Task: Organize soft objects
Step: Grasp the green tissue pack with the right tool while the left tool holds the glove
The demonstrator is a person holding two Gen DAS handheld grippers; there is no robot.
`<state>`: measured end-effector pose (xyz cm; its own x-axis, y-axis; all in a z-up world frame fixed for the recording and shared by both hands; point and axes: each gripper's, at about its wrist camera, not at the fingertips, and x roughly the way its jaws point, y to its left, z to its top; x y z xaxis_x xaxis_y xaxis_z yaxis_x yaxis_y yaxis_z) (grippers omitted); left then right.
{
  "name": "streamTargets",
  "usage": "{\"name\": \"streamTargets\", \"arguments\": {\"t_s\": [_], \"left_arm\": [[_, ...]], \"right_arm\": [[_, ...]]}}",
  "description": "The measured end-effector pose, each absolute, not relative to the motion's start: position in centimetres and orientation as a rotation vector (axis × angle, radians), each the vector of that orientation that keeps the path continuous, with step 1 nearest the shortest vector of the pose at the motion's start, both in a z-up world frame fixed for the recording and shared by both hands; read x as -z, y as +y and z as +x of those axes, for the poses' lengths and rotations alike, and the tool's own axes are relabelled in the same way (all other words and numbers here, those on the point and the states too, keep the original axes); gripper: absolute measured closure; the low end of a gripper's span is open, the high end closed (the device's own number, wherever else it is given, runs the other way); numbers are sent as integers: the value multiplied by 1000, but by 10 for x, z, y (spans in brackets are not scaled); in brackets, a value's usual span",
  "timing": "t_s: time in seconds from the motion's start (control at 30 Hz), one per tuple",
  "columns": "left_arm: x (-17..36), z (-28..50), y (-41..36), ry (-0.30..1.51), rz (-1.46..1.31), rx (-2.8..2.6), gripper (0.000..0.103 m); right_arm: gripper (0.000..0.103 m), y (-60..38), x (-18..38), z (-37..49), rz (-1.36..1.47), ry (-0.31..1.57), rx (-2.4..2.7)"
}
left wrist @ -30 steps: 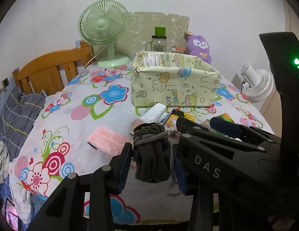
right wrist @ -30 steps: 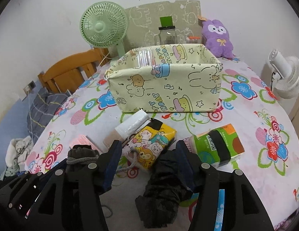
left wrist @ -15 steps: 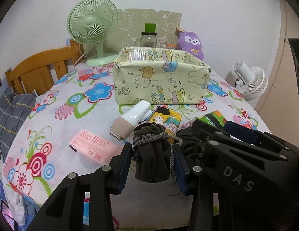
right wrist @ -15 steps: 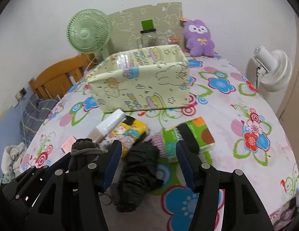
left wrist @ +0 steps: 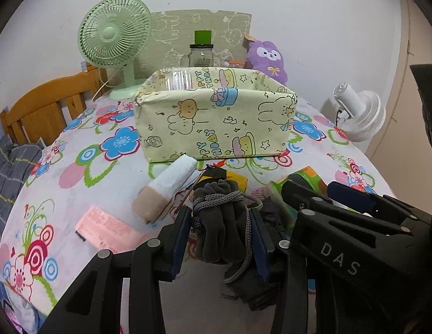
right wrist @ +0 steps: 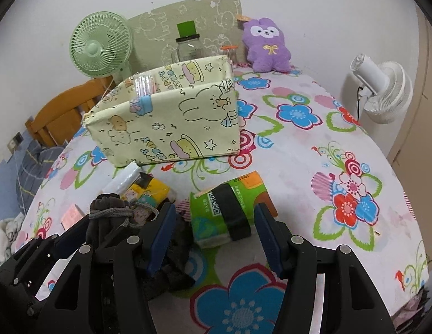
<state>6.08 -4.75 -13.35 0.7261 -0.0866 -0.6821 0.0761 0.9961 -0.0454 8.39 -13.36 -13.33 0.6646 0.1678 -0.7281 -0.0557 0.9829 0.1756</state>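
My left gripper [left wrist: 220, 239] is shut on a dark grey drawstring pouch [left wrist: 221, 217], held above the flowered tablecloth [left wrist: 85, 183]. The pouch [right wrist: 107, 208] also shows at the lower left of the right wrist view. A yellow cartoon-print fabric box [left wrist: 216, 122] stands open-topped just beyond it. My right gripper [right wrist: 214, 236] is open over a green tissue pack [right wrist: 210, 222] with a black band; its pads do not touch the pack. A black soft bundle [right wrist: 174, 270] lies under its left finger.
A white and beige roll pack [left wrist: 165, 192], a yellow cartoon tissue pack [right wrist: 149, 192] and a pink packet [left wrist: 104, 225] lie before the box. Behind it stand a green fan [left wrist: 114, 39], a jar [left wrist: 200, 53] and a purple plush [right wrist: 266, 47]. A white fan [right wrist: 383, 89] is at the right.
Both grippers moved toward the box, the left still carrying the pouch. The right gripper shifted right: the black bundle now lies left of its fingers and the green pack sits between them.
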Motion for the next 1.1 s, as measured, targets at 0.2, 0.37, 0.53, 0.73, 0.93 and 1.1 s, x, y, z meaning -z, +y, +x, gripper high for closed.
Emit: {"name": "streamTargets", "arguments": {"t_s": [0.2,0.37,0.53,0.73,0.93,1.1], "left_arm": [[138,71,-52,763,6,80,61],[140,76,-55,765,24,81,61],[142,81,-54,780,10,87,61],[144,84,-57,789,14,91,61],[144,84,-58,791,20,90,61],[142,83,-57,787,17,89,61]], "right_arm": [[36,-136,143,100,158,858,-132],[36,-135,149,109,148,856,-113],[36,-134,152,115,136,852,-93],[50,-135,153,118,116,852,-68],[62,-133,153,117,110,850,-91],[79,-133,151,115,130,849,-121]]}}
